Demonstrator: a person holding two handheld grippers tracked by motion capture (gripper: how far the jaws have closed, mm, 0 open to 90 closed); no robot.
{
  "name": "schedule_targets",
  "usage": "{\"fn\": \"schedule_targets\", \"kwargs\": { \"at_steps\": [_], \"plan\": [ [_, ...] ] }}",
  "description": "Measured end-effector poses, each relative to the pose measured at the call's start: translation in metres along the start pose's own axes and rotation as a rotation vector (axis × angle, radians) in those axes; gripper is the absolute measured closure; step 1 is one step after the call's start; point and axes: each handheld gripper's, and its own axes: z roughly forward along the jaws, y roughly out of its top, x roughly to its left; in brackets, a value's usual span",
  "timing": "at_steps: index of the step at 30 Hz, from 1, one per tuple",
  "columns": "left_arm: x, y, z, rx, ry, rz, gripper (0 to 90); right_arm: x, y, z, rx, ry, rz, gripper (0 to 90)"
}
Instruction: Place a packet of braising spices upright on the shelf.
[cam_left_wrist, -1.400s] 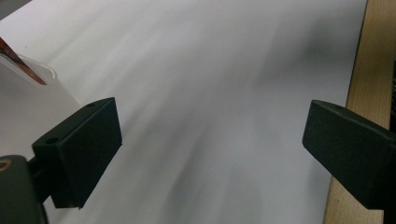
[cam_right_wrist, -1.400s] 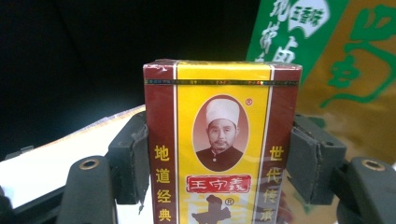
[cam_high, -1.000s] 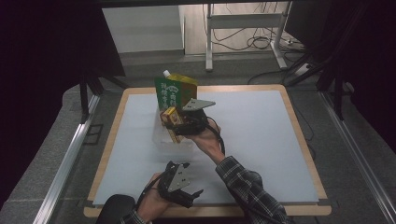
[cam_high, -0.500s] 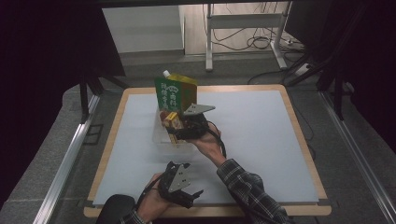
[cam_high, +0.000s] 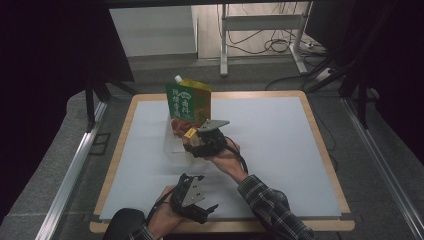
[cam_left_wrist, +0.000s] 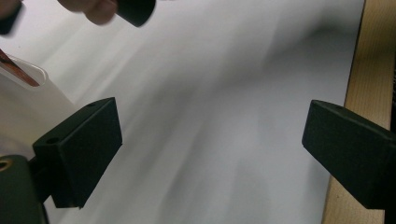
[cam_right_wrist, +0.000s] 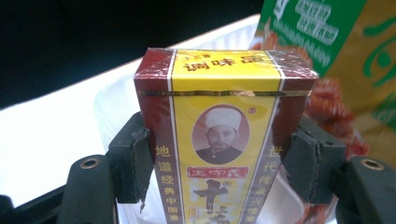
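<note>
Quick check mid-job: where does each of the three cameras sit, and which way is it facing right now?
High view: above the near table edge, looking forward and down on the white table mat; both forearms enter from below.
Left gripper view: rides the left gripper, looking along open black jaws at bare mat.
Right gripper view: rides the right gripper, facing its held red-and-yellow seasoning box over a clear plastic tray.
Shared: high and right gripper views both show the green-and-yellow spouted pouch.
</note>
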Motion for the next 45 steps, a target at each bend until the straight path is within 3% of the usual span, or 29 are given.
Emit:
{"fn": "schedule_targets", "kwargs": {
  "at_steps": [3,7,13,17,20,28,36,45],
  "plan": [
    [0.0,0.0,0.0,0.0,0.001,-0.001,4.7,0.001,-0.003,0.001,0.007,-0.006,-0.001,32.6],
    [0.0,0.0,0.0,-0.001,0.003,-0.001,4.7,-0.006,-0.008,0.002,0.018,0.031,0.064,32.1],
    [0.001,0.0,-0.001,-0.003,0.006,-0.003,4.7,-0.008,-0.008,0.004,0.018,0.044,0.076,30.2],
    [0.002,-0.001,-0.001,-0.004,0.006,-0.006,4.7,-0.007,-0.005,0.003,0.028,0.032,0.054,28.3],
    [0.002,-0.001,-0.001,-0.005,0.006,-0.005,4.7,-0.007,0.0,0.003,0.04,0.014,0.028,20.8],
    [0.001,0.0,-0.001,-0.006,0.005,-0.003,4.7,-0.011,0.008,-0.008,0.078,0.077,0.039,8.9],
    [0.002,-0.001,-0.001,-0.008,0.005,-0.011,4.7,-0.009,0.01,-0.018,0.109,0.063,-0.006,6.4],
    [0.002,0.0,-0.002,-0.015,0.006,-0.014,4.6,-0.018,0.01,-0.036,0.115,0.027,-0.013,5.4]
  ]
}}
